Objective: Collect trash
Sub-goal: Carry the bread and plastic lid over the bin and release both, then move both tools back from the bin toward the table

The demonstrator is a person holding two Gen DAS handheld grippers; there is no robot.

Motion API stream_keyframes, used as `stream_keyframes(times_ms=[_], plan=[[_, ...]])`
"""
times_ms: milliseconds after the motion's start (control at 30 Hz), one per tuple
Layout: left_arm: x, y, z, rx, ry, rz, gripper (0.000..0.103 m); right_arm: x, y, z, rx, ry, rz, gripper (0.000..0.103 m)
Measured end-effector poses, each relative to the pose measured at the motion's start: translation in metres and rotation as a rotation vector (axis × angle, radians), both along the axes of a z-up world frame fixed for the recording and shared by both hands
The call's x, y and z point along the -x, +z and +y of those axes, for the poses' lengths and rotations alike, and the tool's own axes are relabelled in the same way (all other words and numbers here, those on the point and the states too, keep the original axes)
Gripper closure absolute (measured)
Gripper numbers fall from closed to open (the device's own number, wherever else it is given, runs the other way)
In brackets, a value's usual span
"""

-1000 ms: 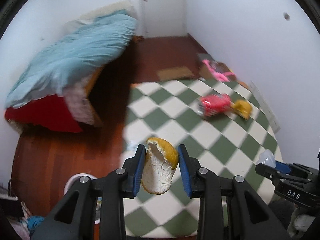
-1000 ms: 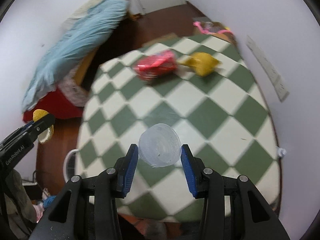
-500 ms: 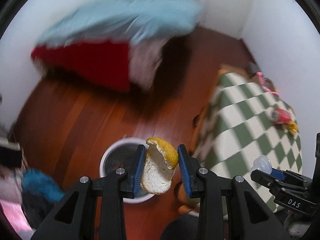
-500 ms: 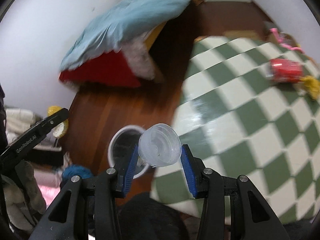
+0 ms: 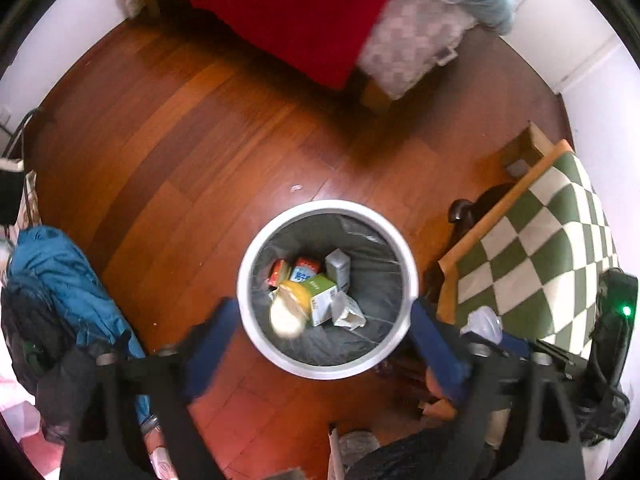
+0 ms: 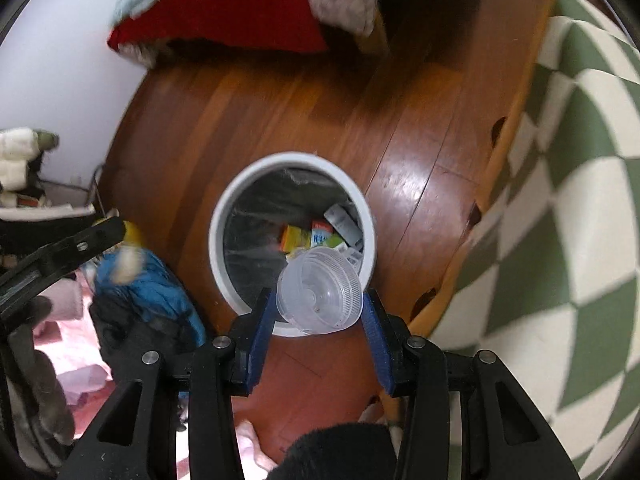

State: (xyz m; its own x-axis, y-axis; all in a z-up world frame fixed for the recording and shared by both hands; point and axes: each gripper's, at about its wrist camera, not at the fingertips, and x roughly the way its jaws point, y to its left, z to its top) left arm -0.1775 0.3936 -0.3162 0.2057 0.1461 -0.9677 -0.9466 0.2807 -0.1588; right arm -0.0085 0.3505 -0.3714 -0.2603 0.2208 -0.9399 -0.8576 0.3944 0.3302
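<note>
Left tongs (image 5: pixel 324 344) have just been opening and stand wide now, nothing between the blue pads. The yellow-crusted piece of bread (image 5: pixel 289 307) is loose over the round white trash bin with the grey liner (image 5: pixel 256 248), blurry, right above the cartons in there. Right tongs (image 6: pixel 318 332) are clamped on a clear plastic screw-top lid (image 6: pixel 320 290), which sits over the bin's near rim. Past the bin is reddish wood floor (image 5: pixel 208 128), the green-and-white checkered counter (image 5: pixel 560 248) off to the right, and a bed with a red blanket (image 5: pixel 288 12) at the back.
</note>
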Motion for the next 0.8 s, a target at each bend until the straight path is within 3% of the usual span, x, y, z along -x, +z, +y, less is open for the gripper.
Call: stream_keyframes(times_ms=[133, 200, 300, 433, 800], plan=[[0.013, -0.007, 0.0, 0.005, 0.031, 0.042, 0.011, 0.01, -0.022, 0.018, 0.035, 0.039, -0.011, 0.053], [0.019, -0.008, -0.004, -0.007, 0.044, 0.068, 0.007, 0.013, -0.029, 0.027, 0.044, 0.057, 0.003, 0.024], [0.026, -0.007, -0.012, -0.053, 0.054, 0.123, 0.006, 0.019, -0.036, 0.03, 0.041, 0.076, 0.014, 0.003], [0.034, -0.007, -0.024, -0.11, 0.075, 0.198, 0.006, 0.022, -0.036, 0.029, 0.058, 0.084, -0.036, 0.001], [0.033, 0.019, -0.054, -0.168, 0.05, 0.201, 0.006, 0.02, -0.002, -0.009, 0.028, 0.042, -0.168, 0.001]])
